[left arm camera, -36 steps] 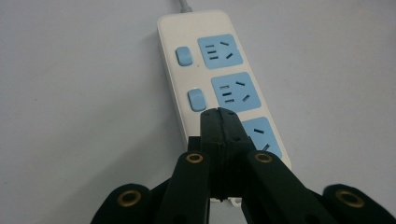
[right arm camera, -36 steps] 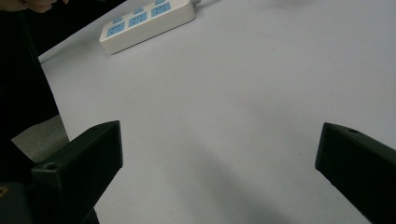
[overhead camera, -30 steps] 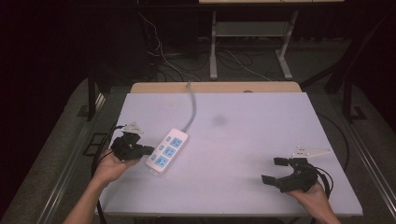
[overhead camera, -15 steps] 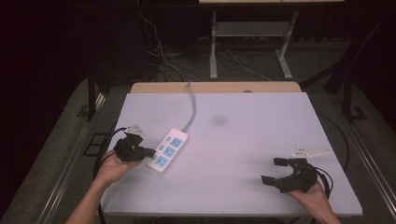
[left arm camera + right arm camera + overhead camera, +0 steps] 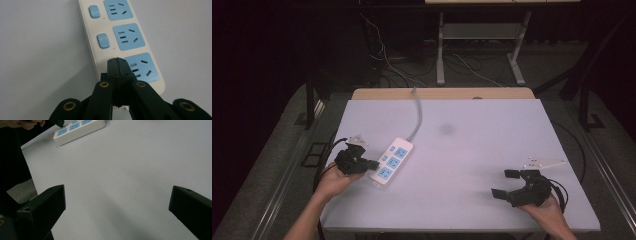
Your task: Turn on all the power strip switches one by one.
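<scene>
- Power strip [image 5: 391, 160] near left edge of table [image 5: 492, 130], lying flat, angled, cord [image 5: 417, 112] running off toward far edge; three blue sockets, blue rocker switches beside them.
- Left gripper [image 5: 119, 63] clenched, jaws pressed together, nothing between them — tips set over near end of strip, at spot where third switch would sit beside nearest socket [image 5: 141, 67]; contact itself hidden under tips, cannot tell if pressing.
- Two other switches [image 5: 103, 41] visible farther along, clear of jaws.
- Right gripper [image 5: 507, 184] released, jaws wide apart, resting near right front corner of table, well apart from strip.
- Step in hand, as judged: pushing nearest switch with closed tips.
- To do well: keep jaws shut, press straight down on one end of rocker — not sideways, strip looks light and likely to slide.
- Avoid drifting onto socket face; stay on switch side.
- Right gripper could steady far end if strip skids.
</scene>
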{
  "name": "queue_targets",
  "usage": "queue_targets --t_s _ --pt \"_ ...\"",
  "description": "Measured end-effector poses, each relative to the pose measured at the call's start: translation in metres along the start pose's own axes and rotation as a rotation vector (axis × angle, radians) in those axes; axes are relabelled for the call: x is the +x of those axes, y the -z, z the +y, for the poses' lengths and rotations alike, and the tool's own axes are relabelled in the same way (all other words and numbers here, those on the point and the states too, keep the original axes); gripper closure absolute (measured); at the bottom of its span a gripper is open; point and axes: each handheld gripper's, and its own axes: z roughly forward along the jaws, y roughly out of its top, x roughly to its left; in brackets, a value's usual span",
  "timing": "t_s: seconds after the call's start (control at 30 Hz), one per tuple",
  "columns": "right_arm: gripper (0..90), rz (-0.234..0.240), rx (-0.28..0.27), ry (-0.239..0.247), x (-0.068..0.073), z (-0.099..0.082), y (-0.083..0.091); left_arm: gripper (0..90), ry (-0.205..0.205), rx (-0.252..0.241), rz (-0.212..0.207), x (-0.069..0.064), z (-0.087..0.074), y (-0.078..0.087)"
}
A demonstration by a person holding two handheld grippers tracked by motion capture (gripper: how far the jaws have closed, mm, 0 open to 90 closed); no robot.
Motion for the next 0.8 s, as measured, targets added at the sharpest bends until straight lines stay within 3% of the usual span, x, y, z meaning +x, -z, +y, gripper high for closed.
queue_targets --t_s 0.37,0.53,0.8 --pt "0.6 0.002 -0.006 -0.001 0.0004 0.0001 0.0016 90.0 0.006 0.005 -0.014 0.0019 -0.0002 -0.0019" --pt "0.6 0.003 -0.012 0.001 0.0004 0.0000 0.0021 90.0 0.034 0.009 -0.039 0.0059 -0.0005 -0.0024" --pt "0.6 0.006 -0.013 0.008 0.0009 0.0000 0.0025 90.0 0.043 0.004 -0.031 0.0048 -0.0017 -0.0029"
